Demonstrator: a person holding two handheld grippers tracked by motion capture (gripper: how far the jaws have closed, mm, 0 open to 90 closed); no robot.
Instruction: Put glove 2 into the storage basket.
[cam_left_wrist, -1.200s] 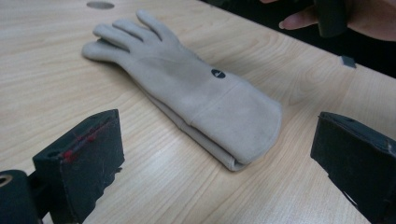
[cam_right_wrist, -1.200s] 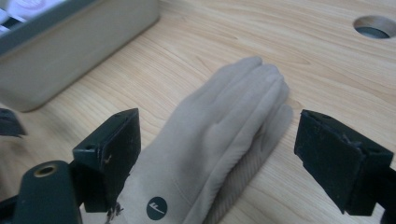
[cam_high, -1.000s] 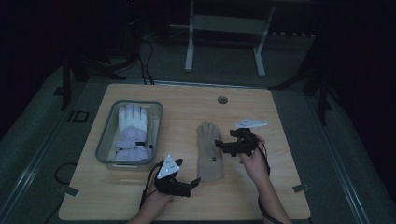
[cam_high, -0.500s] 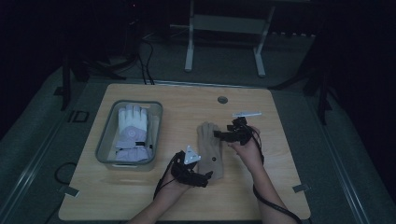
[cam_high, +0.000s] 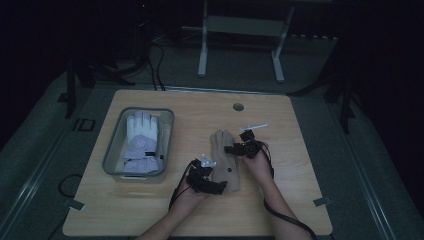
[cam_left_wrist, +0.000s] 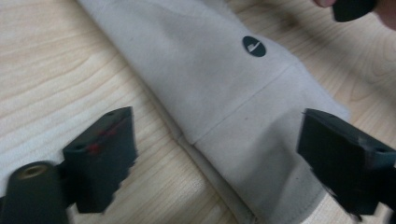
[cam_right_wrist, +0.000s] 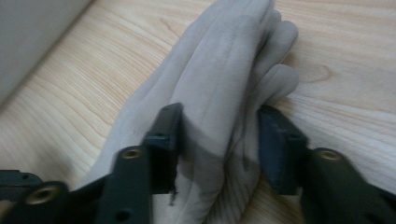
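On top of the wooden table (cam_high: 150, 210) sit all the things, and the table is the biggest of them. It has a small round hole (cam_high: 238, 106) near its far edge.

Next in size is the clear plastic bin (cam_high: 111, 150), on the left part of the table. A white glove (cam_high: 141, 135) lies inside it, with its fingers pointing to the far side.

Then comes the tan glove (cam_high: 223, 150). It lies flat on the wood near the middle of the table, to the right of the bin and apart from it. Its fingers point away from the person and its cuff (cam_left_wrist: 275, 154) is at the near end. A small dark round badge (cam_left_wrist: 253, 46) sits on it above the cuff seam.

Two hands hold the grippers. The left gripper (cam_high: 207, 184) is low over the cuff end of the tan glove. Its jaws stand wide apart, one on each side of the cuff, and they hold nothing. The right gripper (cam_high: 239, 148) is at the finger end. Its jaws press in on the glove's bunched fingers (cam_right_wrist: 224, 93) from both sides, so the cloth is pinched between them.
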